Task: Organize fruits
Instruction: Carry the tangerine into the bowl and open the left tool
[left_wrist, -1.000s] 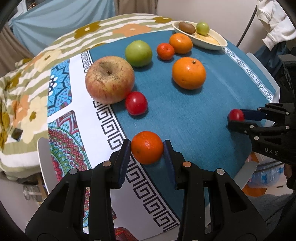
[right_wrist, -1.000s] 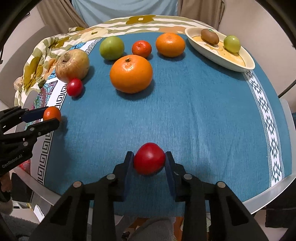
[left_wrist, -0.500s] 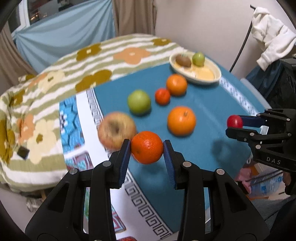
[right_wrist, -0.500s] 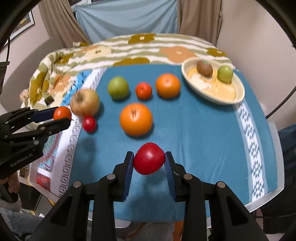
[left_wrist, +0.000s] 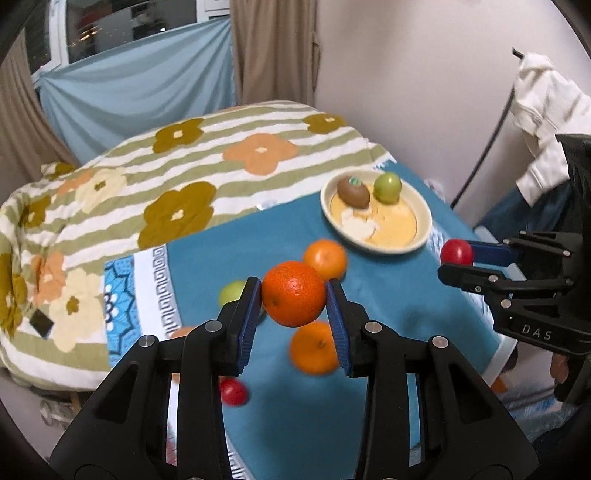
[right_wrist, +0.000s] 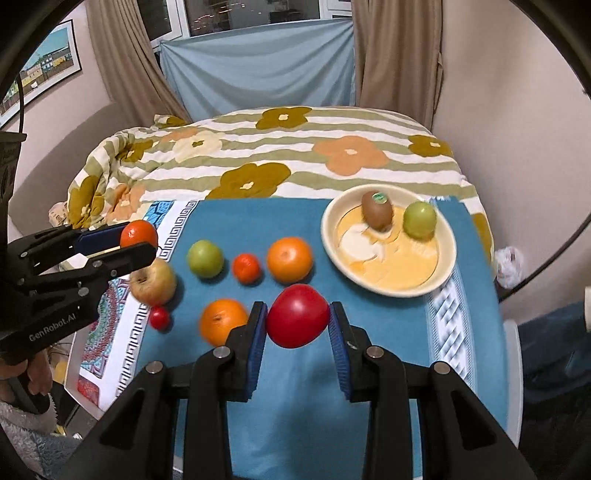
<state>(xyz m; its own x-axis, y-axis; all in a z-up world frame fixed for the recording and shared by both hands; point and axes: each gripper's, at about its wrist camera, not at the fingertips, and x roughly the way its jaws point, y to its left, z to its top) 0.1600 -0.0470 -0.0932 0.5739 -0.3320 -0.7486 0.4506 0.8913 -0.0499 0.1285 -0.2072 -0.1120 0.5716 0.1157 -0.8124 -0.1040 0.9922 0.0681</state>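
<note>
A teal tablecloth with a white key-pattern border (right_wrist: 369, 369) covers the table, and behind it lies a striped quilt printed with olive and orange flowers (right_wrist: 295, 155). Toward the far right of the cloth sits a shallow cream ceramic bowl with a yellow inside (right_wrist: 436, 280); it holds a brown kiwi with a green sticker (right_wrist: 376, 212) and a small green apple (right_wrist: 419, 220), the two side by side and near its far rim.

The left black two-finger gripper with blue pads (left_wrist: 294, 302) is clamped on a deep-orange mandarin (left_wrist: 293, 298), held in the air above the cloth. The right gripper of the same build (right_wrist: 297, 321) is closed on a red tomato (right_wrist: 297, 320), also lifted clear of the table.

The right wrist view lays the loose fruit out plainly: a yellow-red apple (right_wrist: 153, 281) at the cloth's left border, a large orange (right_wrist: 221, 320), a second orange (right_wrist: 290, 259), a green apple (right_wrist: 205, 258), a small tangerine (right_wrist: 246, 267) and a little cherry tomato (right_wrist: 159, 318). In the left wrist view these are blurred and partly hidden behind the held mandarin, but that view alone shows a white garment hanging at the wall (left_wrist: 546, 122).
</note>
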